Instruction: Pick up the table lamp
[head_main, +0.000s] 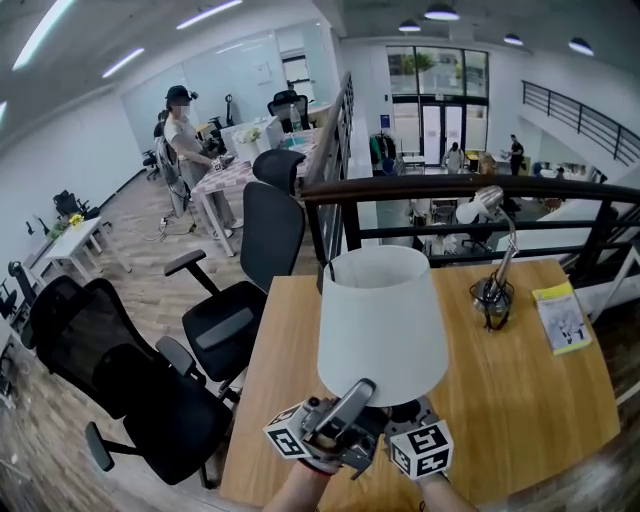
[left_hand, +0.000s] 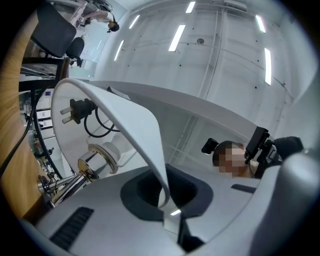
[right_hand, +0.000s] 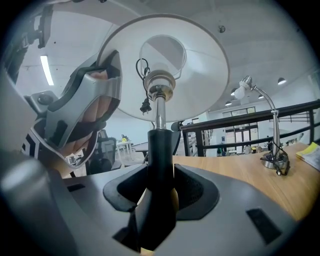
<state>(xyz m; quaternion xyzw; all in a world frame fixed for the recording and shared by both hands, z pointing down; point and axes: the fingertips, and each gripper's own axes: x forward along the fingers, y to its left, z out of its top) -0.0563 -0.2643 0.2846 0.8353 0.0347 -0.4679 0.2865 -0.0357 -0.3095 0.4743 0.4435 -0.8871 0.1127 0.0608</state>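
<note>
The table lamp has a white shade (head_main: 380, 320) and hangs over the near part of the wooden table (head_main: 530, 400). My left gripper (head_main: 345, 408) points steeply up from below and is shut on the shade's lower rim (left_hand: 137, 130); the thin white edge runs down between its jaws (left_hand: 165, 197). My right gripper (head_main: 408, 418) is shut on the lamp's black stem (right_hand: 160, 165), which stands upright between its jaws. Above the stem are the chrome tube, the socket (right_hand: 159, 80) and the shade's inside (right_hand: 200, 65). The lamp's black plug (left_hand: 75, 107) dangles inside the shade. The base is hidden.
A silver desk lamp (head_main: 495, 265) stands at the table's far right, a yellow booklet (head_main: 562, 318) beside it. A dark railing (head_main: 450, 190) runs behind the table. Black office chairs (head_main: 240, 300) (head_main: 130, 390) stand left of it. A person (head_main: 185, 135) works far back.
</note>
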